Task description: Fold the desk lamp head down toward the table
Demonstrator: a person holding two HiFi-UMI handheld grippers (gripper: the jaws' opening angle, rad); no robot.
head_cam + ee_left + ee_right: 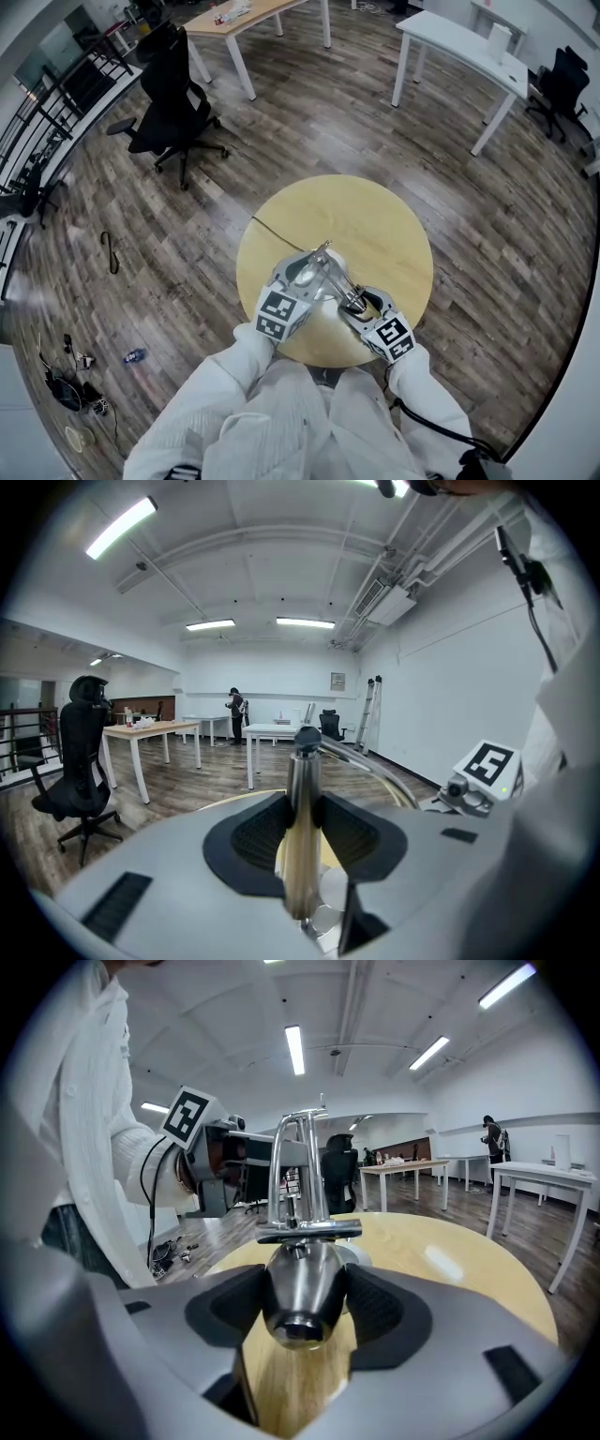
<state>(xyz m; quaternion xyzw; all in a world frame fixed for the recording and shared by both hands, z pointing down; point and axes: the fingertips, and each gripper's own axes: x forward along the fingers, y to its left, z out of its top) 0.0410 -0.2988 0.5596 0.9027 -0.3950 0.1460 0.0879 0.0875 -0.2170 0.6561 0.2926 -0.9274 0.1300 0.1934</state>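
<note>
A chrome desk lamp stands on the near part of a round wooden table. My left gripper is shut on the lamp's upright metal post, which sits between the black pads. My right gripper is shut on the lamp's chrome cone-shaped head. The head is held low over the tabletop. The lamp's bent chrome arm rises behind the head. In the right gripper view, the left gripper's marker cube shows beside the arm.
A black office chair stands on the wood floor at the upper left. A wooden desk and a white desk stand further back. A cord and small clutter lie on the floor at left.
</note>
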